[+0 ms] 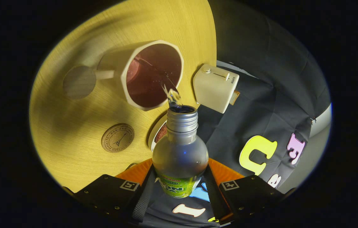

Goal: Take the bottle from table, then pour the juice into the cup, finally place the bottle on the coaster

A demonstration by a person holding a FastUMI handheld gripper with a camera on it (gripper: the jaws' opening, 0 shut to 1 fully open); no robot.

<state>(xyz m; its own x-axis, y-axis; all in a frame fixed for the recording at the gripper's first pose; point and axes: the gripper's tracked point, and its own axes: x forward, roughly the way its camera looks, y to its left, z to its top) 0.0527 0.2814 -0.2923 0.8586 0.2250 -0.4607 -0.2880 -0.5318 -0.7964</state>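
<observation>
My gripper [179, 186] is shut on a clear bottle [180, 152] with a green label, one finger pressing each side of its body. The bottle is tipped forward, and its threaded open neck [182, 118] points at a cream mug [148, 74] just beyond. A thin stream of liquid [172, 95] runs from the mouth over the mug's rim into its dark red inside. The mug's handle points away from the bottle. A round cork coaster [117, 137] with a stamped tower lies on the wooden table [71, 126], beside the bottle and nearer than the mug.
A cream box-shaped device [215, 87] with a knob and slot stands at the table's edge, right of the mug. A small round white dish [158, 133] peeks out behind the bottle's neck. Black cloth hangs beyond the table edge.
</observation>
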